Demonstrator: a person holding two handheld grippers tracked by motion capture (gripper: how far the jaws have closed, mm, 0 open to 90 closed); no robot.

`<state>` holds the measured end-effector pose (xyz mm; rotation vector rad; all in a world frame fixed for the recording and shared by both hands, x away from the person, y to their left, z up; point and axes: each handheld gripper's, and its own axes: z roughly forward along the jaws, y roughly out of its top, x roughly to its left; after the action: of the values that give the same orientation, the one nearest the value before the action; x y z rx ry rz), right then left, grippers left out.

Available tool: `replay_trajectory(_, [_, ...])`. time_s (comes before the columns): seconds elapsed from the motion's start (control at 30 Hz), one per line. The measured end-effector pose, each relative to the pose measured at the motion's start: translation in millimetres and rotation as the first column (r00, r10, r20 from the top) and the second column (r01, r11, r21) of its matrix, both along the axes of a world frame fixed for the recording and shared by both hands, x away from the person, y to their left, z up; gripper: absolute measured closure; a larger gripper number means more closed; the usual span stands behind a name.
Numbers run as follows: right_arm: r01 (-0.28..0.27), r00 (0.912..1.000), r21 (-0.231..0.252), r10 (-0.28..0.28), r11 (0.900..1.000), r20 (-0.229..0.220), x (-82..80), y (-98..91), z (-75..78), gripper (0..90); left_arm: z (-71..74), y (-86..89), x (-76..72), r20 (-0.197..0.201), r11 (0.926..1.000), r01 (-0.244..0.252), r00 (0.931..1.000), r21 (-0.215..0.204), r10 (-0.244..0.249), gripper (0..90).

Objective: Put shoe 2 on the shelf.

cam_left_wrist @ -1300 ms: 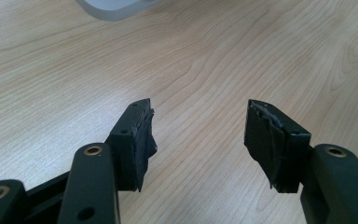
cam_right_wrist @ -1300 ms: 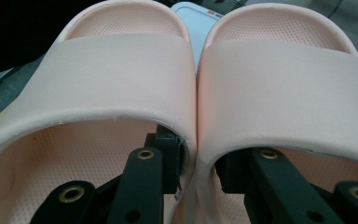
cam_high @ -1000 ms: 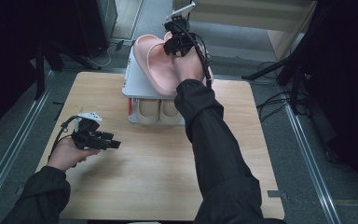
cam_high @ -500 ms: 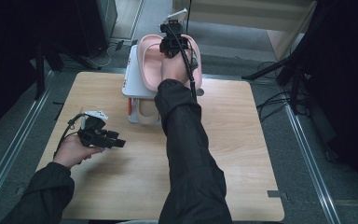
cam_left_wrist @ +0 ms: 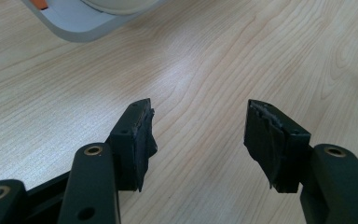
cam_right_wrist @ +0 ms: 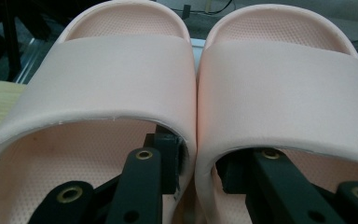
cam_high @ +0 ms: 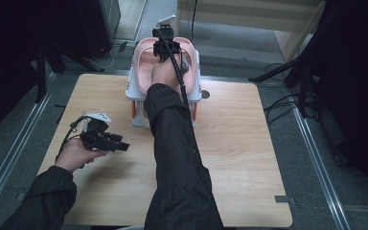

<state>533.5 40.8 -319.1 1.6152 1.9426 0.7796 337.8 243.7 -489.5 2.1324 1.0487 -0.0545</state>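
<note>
On top of the white two-tier rack (cam_high: pixel 135 86) at the table's far edge: one pair of pink slides, left slide (cam_right_wrist: pixel 107 79) and right slide (cam_right_wrist: pixel 284 79), side by side and touching along their inner edges, toes away from the person.

Right gripper (cam_high: pixel 165 45): reached out over the rack, one jaw tucked under the strap of each slide, so that the two touching inner walls stand between the jaws. Pads lie close against those walls; a firm pinch seems likely, but the straps hide the contact, so I cannot tell.

Left gripper (cam_left_wrist: pixel 198 135): held low over the bare wooden table (cam_high: pixel 239 143) on the near left, well apart from the rack, jaws spread wide, nothing between them.

Lower shelf of rack: pale footwear, too hidden to identify.
</note>
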Motion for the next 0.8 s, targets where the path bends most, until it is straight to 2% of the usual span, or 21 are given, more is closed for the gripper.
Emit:
replay_trajectory(0.1, [0.011, 0.9999, 0.021, -0.011, 0.9997, 0.002, 3.0, 0.0, -1.6, 73.0, -0.2, 0.5, 0.2, -0.001, 1.0, 0.001, 1.0, 0.001, -0.001, 41.4])
replay_trajectory(0.27, [0.016, 0.9998, -0.006, -0.016, 0.9999, -0.007, 7.6, 0.5, -9.4, 71.7, -0.5, 1.4, 0.2, -0.006, 1.0, 0.0, 1.0, 0.004, 0.0, 41.4])
replay_trajectory(0.4, [0.016, 0.9999, 0.011, -0.016, 0.9998, 0.003, 8.3, -1.2, -13.6, 67.3, -1.6, 0.9, 0.2, -0.011, 1.0, -0.001, 0.9999, 0.009, 0.001, 41.3])
replay_trajectory(0.57, [0.01, 0.9999, -0.005, -0.01, 0.9999, 0.012, 6.4, -1.2, -17.3, 60.8, -1.7, -0.3, -0.4, -0.009, 0.9998, 0.006, 0.9999, 0.018, -0.006, 41.2])
replay_trajectory(0.63, [0.012, 0.9999, 0.01, -0.013, 0.9999, 0.01, 5.9, -3.4, -17.8, 55.5, -1.5, 0.3, -0.5, -0.006, 0.9997, 0.008, 1.0, 0.023, -0.008, 41.1])
replay_trajectory(0.8, [-0.018, 0.9997, -0.02, 0.018, 0.9996, 0.018, 1.6, -3.5, -16.5, 51.8, -1.3, 0.8, -0.5, -0.006, 0.9997, 0.006, 1.0, 0.023, -0.006, 40.9])
